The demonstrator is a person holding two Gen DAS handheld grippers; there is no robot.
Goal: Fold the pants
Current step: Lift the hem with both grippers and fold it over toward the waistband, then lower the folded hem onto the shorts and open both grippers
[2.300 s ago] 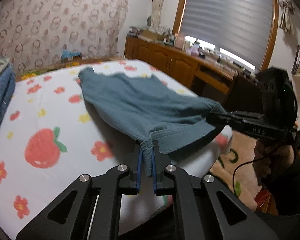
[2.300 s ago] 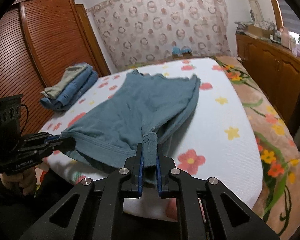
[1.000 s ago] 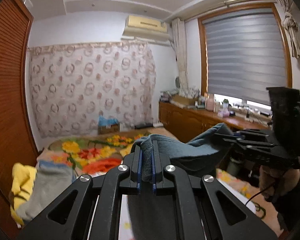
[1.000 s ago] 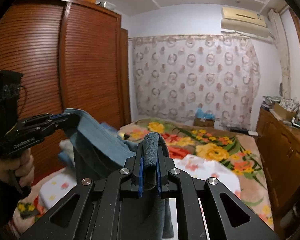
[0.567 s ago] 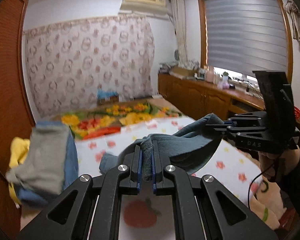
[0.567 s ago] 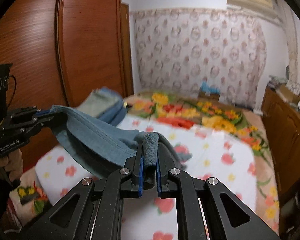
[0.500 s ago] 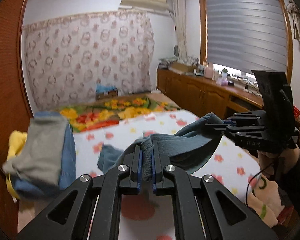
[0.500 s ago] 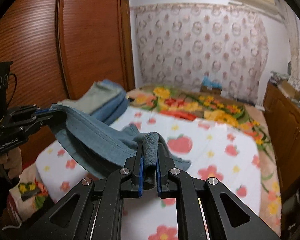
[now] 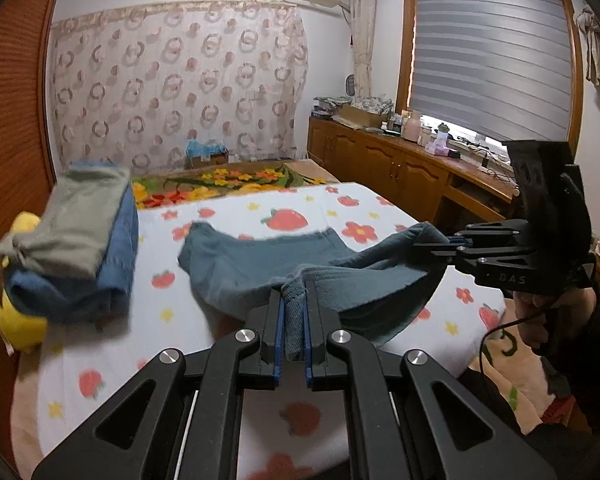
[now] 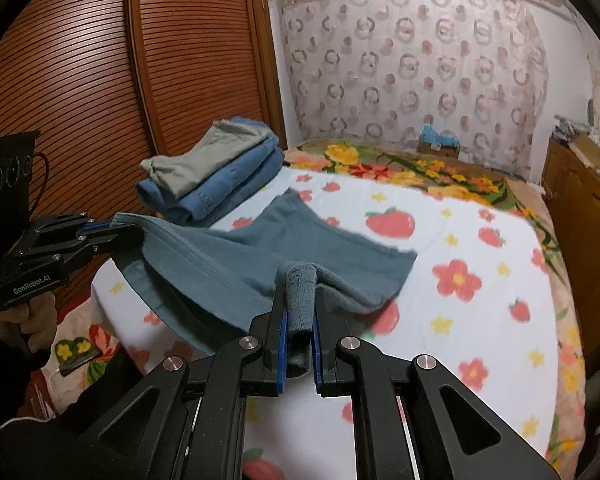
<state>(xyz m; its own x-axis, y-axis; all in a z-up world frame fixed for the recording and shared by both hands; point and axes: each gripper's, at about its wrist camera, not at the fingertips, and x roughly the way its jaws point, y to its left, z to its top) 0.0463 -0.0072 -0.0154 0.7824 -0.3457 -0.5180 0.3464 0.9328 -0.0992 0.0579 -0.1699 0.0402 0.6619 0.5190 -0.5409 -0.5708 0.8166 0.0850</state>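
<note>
The teal pants (image 9: 236, 264) hang between my two grippers above the bed, with their far end lying on the sheet (image 9: 340, 208). My left gripper (image 9: 292, 300) is shut on one corner of the waistband, bunched between its blue pads. My right gripper (image 10: 300, 292) is shut on the other waistband corner, a thick roll of fabric. In the right wrist view the pants (image 10: 308, 240) spread toward the far side and the left gripper (image 10: 112, 232) shows at the left. In the left wrist view the right gripper (image 9: 436, 246) shows at the right.
A stack of folded clothes (image 10: 220, 164), grey on blue, sits at the bed's left side by the brown slatted wardrobe (image 10: 100, 80). Wooden cabinets (image 9: 400, 168) run along the right wall under the window. A floral blanket (image 10: 400, 168) covers the bed's far end.
Both grippers have come down with the pants from high in the air. The hanging legs have dropped onto the sheet and now lie spread out on it.
</note>
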